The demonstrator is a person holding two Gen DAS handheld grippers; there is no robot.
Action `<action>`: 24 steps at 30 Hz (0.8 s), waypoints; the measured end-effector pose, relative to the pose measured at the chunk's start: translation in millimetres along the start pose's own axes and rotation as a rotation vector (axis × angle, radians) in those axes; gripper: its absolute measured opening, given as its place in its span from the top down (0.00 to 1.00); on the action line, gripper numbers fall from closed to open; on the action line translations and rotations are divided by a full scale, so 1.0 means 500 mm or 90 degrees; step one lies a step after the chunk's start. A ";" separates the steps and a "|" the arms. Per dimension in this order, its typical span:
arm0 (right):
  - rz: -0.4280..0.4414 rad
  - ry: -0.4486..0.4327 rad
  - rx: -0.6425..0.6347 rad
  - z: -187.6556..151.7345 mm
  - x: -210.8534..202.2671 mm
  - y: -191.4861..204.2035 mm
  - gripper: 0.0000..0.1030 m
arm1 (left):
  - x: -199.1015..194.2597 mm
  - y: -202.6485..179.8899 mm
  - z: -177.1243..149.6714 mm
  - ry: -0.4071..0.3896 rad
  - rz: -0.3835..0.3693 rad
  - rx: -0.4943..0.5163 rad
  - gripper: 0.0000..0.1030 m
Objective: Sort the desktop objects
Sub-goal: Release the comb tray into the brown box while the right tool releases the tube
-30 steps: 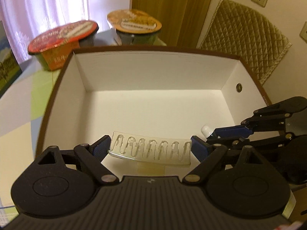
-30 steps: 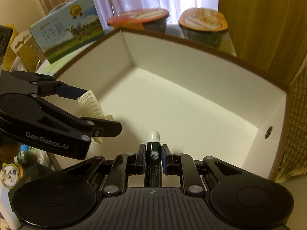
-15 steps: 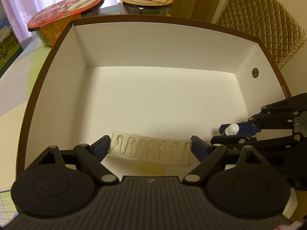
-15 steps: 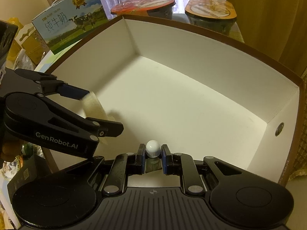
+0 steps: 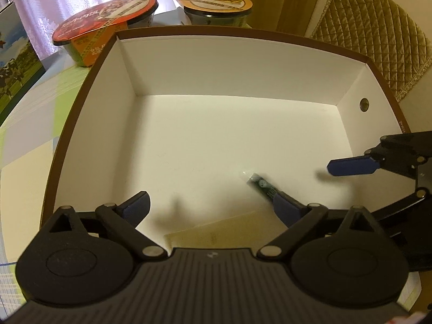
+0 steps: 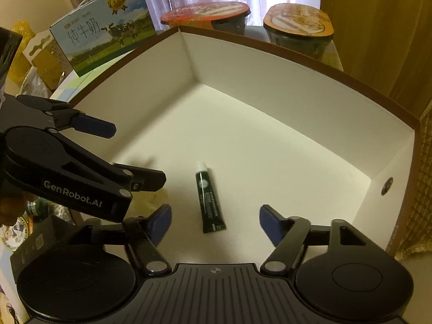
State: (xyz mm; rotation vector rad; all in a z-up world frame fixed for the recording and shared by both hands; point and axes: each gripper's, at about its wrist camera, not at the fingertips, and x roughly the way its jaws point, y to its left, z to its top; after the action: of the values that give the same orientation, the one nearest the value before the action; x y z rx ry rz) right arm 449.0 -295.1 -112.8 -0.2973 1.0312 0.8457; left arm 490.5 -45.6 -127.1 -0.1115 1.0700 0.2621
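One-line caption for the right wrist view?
Open right gripper above a green tube lying in the white box.

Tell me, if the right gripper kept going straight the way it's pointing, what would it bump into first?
Probably the dark green tube lying on the white box floor. It sits loose between the open right gripper fingers, just ahead of them. Depth is hard to judge, so it might meet the floor beside it.

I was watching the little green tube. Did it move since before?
Yes. The green tube has left the right gripper, whose jaws have just been opening, and now lies flat on the floor of the white box.
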 end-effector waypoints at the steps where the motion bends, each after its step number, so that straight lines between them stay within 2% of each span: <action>1: -0.001 -0.002 0.000 -0.002 -0.003 0.001 0.23 | -0.002 0.000 -0.001 -0.001 0.002 -0.001 0.06; 10: -0.020 -0.020 0.007 -0.010 -0.031 0.012 0.10 | -0.032 -0.003 -0.010 -0.020 0.020 -0.003 0.05; 24: -0.068 -0.050 0.019 -0.021 -0.080 0.027 0.05 | -0.093 -0.011 -0.025 -0.060 0.025 -0.003 0.05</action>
State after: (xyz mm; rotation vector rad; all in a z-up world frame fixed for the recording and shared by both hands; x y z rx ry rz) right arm 422.8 -311.4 -82.3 -0.2885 0.9453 0.7391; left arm 460.3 -60.8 -92.6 -0.0821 0.9786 0.3019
